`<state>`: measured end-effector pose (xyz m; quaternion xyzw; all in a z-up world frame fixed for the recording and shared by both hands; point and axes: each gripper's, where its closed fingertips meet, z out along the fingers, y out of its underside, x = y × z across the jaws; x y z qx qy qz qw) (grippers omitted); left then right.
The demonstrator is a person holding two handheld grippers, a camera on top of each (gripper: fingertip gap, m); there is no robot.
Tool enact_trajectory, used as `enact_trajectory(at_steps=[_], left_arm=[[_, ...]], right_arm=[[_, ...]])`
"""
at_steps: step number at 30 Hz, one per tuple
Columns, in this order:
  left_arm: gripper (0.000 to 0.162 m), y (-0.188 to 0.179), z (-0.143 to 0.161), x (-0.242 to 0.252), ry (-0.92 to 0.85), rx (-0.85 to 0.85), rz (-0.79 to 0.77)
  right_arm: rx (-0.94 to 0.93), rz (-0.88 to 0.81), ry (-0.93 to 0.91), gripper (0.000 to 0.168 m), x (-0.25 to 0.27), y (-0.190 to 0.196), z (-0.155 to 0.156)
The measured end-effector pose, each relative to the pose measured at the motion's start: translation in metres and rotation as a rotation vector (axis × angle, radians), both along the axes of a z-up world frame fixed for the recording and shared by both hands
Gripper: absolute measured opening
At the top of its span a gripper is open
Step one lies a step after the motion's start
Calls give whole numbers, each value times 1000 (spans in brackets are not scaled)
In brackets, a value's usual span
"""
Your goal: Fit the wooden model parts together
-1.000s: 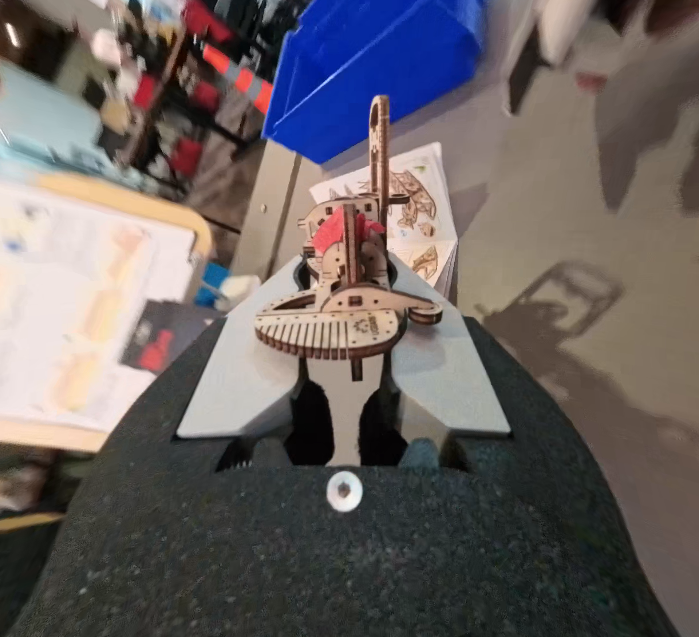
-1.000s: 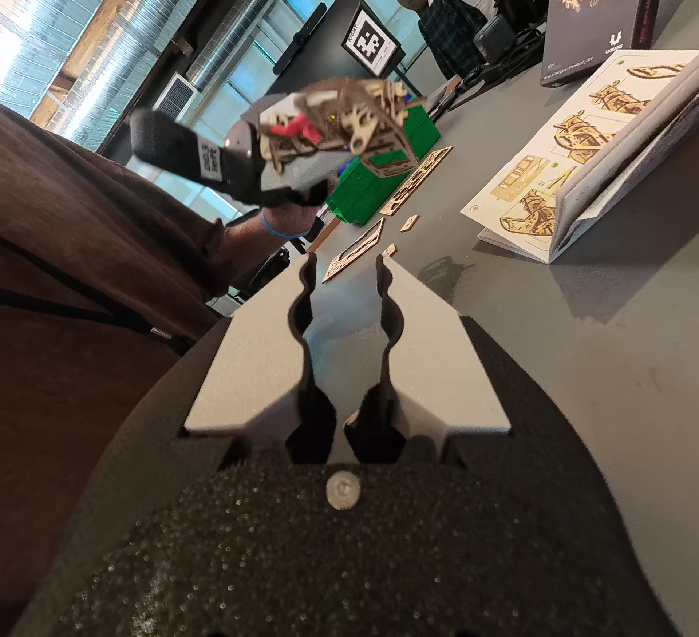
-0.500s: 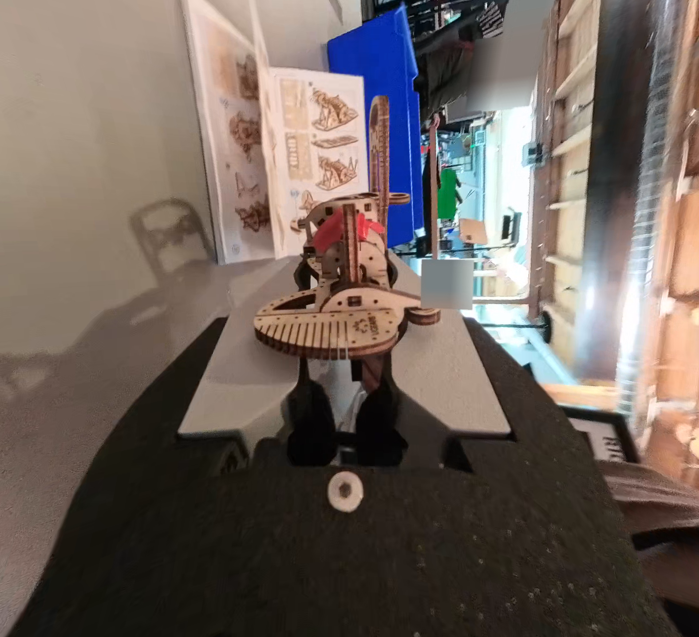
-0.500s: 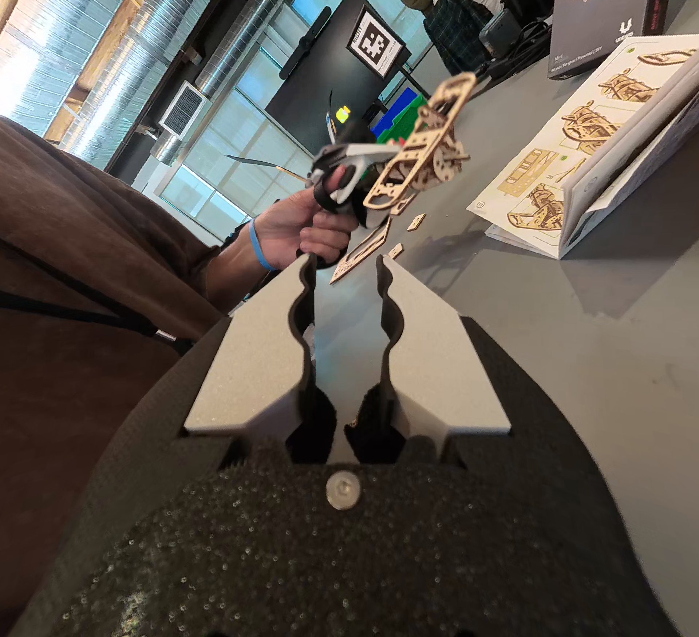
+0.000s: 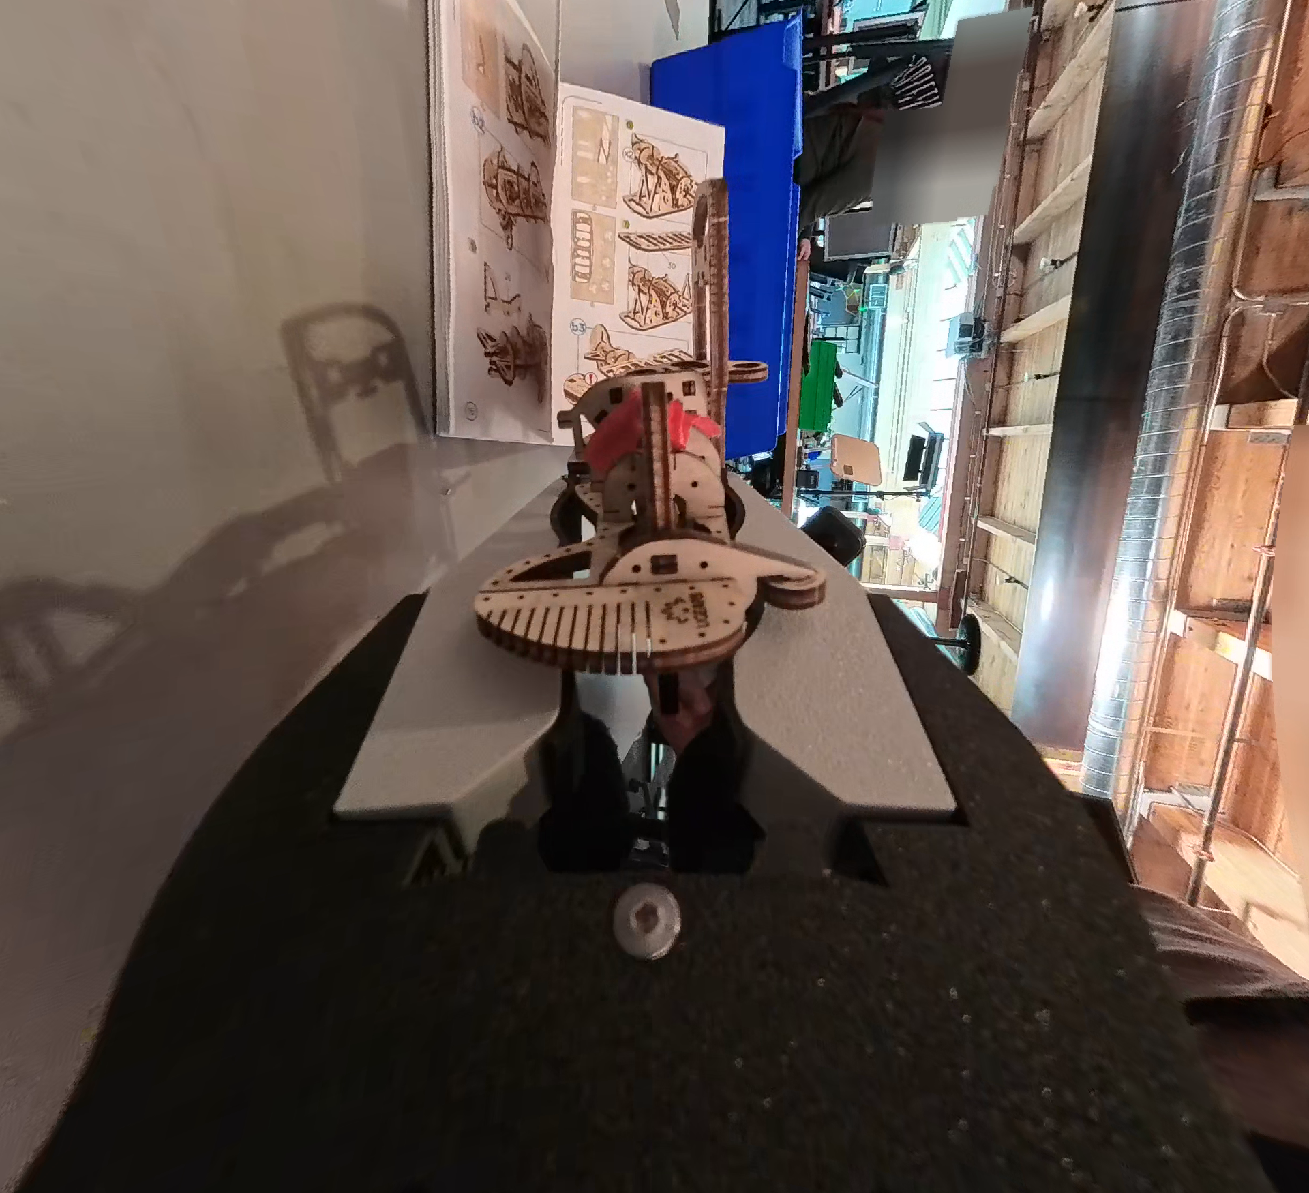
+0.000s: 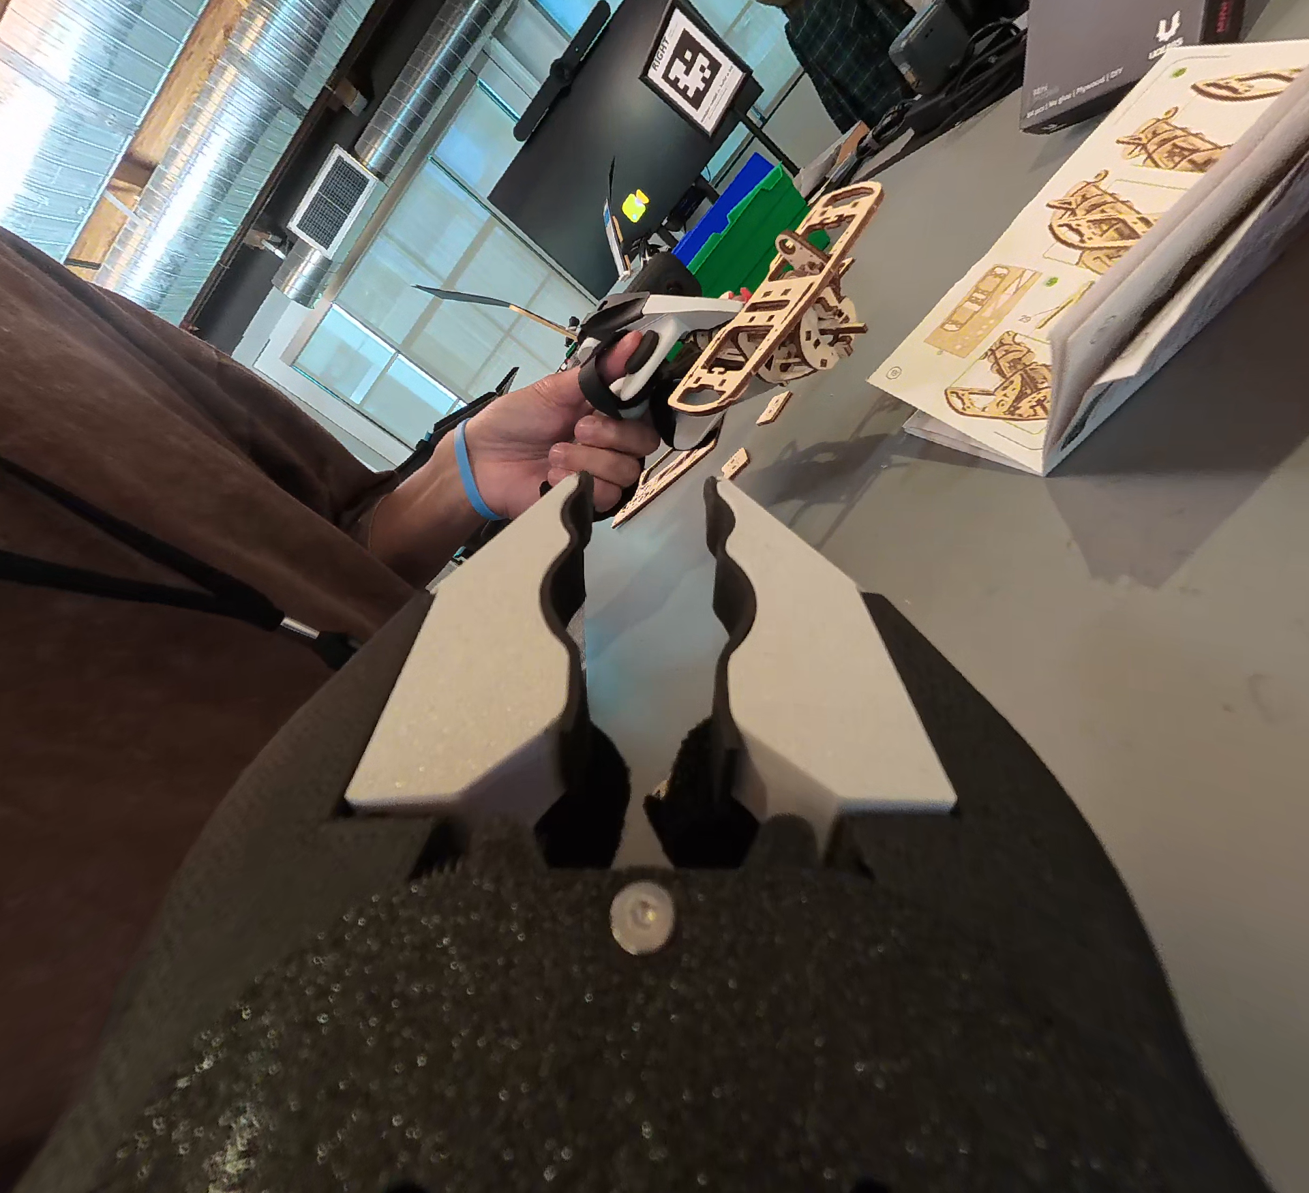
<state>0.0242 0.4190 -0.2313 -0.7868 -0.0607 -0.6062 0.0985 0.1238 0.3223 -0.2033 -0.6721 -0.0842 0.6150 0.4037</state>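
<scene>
Two views: in the left wrist view our left gripper [image 5: 648, 514] clamps the wooden model [image 5: 648, 564], its wing upright before the instruction booklet [image 5: 567, 252]; in the right wrist view our right gripper [image 6: 646, 500] gapes empty, the model up-ahead, loose parts [image 6: 733, 461] nearer

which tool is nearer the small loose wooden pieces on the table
Left. The left tool, holding the plane model, hangs just above the pieces; the empty right tool sits farther back.
</scene>
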Motion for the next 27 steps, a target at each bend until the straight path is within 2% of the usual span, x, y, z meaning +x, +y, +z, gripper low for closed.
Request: enact_trajectory(at_steps=[1,27], left_arm=[[34,0,0,-1,5,3,-1],[34,1,2,-3,22,16,3]], right_arm=[[0,2,-1,30,0,0,0],[-2,3,-1,30,2,-2,2]])
